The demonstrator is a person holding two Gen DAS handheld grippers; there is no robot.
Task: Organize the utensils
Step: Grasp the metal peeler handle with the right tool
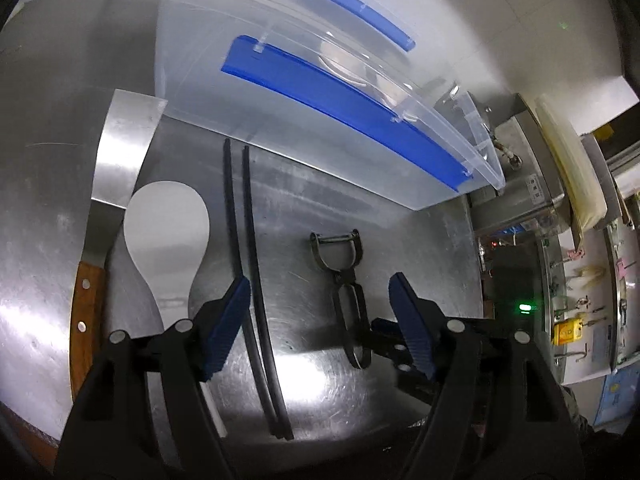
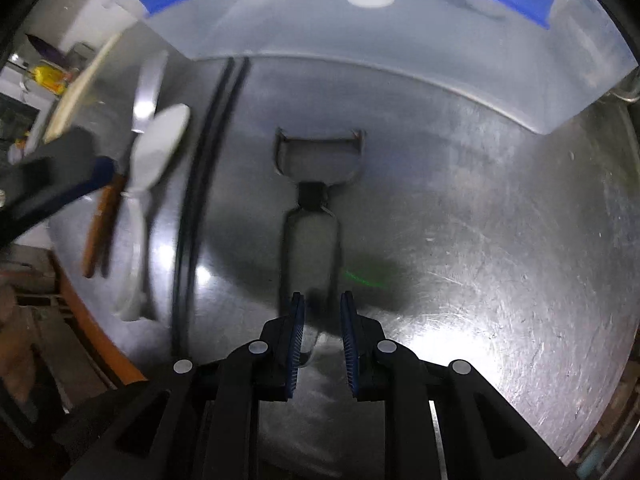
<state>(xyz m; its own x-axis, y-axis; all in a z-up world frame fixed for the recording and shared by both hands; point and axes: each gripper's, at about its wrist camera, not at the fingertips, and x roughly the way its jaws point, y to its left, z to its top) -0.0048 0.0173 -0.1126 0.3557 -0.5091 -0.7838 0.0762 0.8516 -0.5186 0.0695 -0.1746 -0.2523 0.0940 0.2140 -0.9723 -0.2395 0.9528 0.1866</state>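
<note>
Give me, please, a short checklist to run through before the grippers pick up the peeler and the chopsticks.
1. Right gripper lined up with the peeler: ok, the handle end lies between its pads.
2. Right pads pressing on the handle: not ok, gaps show on both sides.
3. Left gripper open: ok, jaws wide.
4. Chopsticks between the left pads: not ok, they run past the left-side pad, under it.
5. Bin ready to receive: cannot tell; whether its top is open is not clear.
6. Spoon and spatula out of the way: ok, both lie left of the chopsticks.
</note>
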